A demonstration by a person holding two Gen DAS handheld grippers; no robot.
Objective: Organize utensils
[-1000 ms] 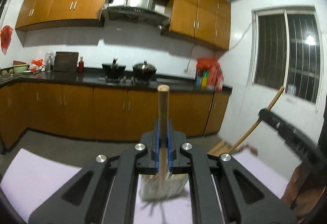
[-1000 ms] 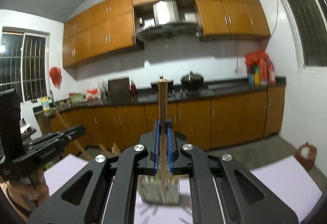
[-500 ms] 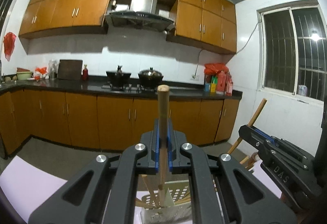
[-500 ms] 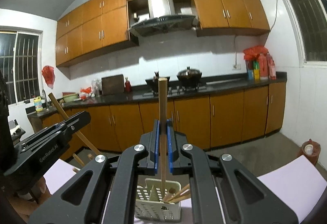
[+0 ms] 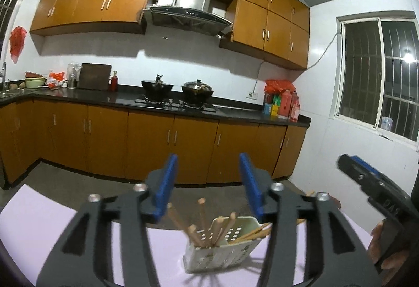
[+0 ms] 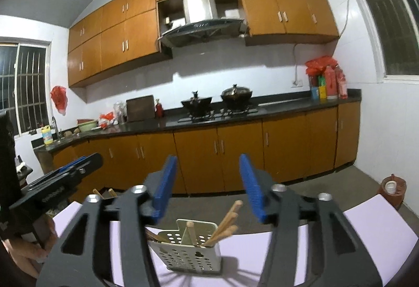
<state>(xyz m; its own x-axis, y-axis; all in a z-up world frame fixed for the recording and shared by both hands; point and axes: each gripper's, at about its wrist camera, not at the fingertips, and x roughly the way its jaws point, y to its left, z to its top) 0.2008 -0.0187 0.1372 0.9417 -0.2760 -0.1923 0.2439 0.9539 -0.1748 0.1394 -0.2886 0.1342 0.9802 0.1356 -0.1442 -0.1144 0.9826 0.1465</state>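
A white perforated utensil holder (image 5: 222,247) stands on the lilac table (image 5: 47,224) and holds several wooden chopsticks (image 5: 201,221). My left gripper (image 5: 208,182) is open and empty, above and just behind the holder. The right gripper shows at the right edge of this view (image 5: 371,182). In the right wrist view the same holder (image 6: 188,253) with chopsticks (image 6: 227,219) sits below my open, empty right gripper (image 6: 208,182). The left gripper shows at the left of that view (image 6: 60,182).
Beyond the table's far edge is floor, then orange base cabinets (image 5: 157,145) under a black counter with two pots (image 5: 196,89). A window (image 5: 379,88) is in the right wall. A small red stool (image 6: 391,190) stands on the floor at right.
Both grippers opened and let go of the chopsticks they held upright; those chopsticks now stand in the holder. Both grippers drew back and up slightly.
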